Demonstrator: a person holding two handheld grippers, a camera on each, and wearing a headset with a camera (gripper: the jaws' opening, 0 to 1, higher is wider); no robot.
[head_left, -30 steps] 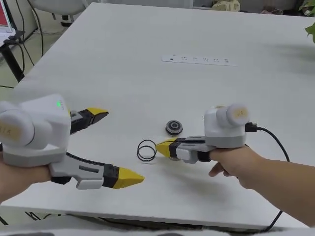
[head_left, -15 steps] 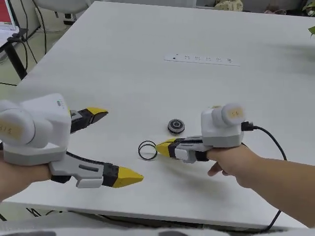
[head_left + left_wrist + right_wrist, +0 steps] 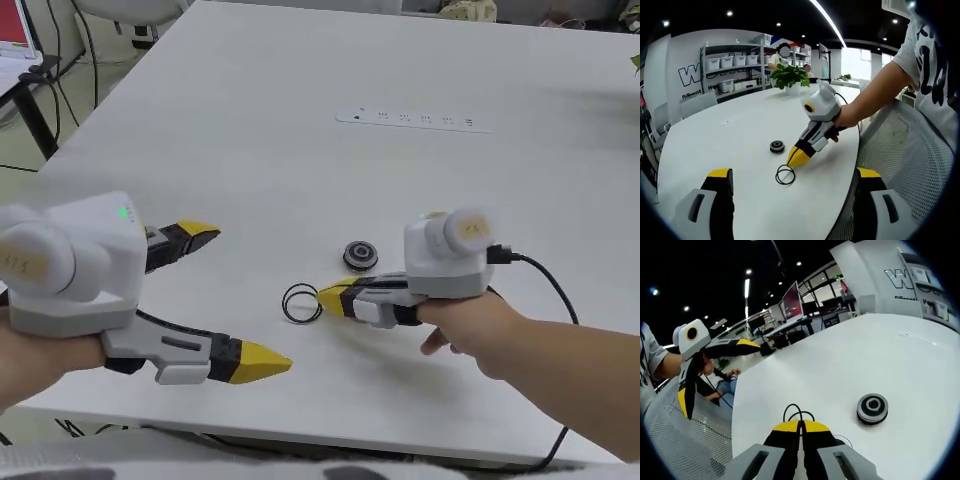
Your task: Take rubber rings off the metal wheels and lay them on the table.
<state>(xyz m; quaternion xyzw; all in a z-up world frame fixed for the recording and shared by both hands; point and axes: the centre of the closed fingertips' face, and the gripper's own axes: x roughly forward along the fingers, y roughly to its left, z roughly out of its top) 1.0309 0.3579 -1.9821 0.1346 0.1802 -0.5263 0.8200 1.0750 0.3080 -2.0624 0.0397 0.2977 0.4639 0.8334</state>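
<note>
head view: left gripper [image 3: 240,298] hangs over the near edge of the white table [image 3: 300,120], jaws spread wide, holding nothing. right gripper [image 3: 325,297] has its jaws pressed together, yellow tip right at two black rubber rings [image 3: 300,302] lying flat and overlapping on the table. metal wheel [image 3: 360,256] sits near them, not touching.

left gripper view: right gripper's tip is at the rings' far edge, can't tell if it touches.

right gripper view: jaws closed with no gap, rings just past the tips, wheel off to the right.
</note>
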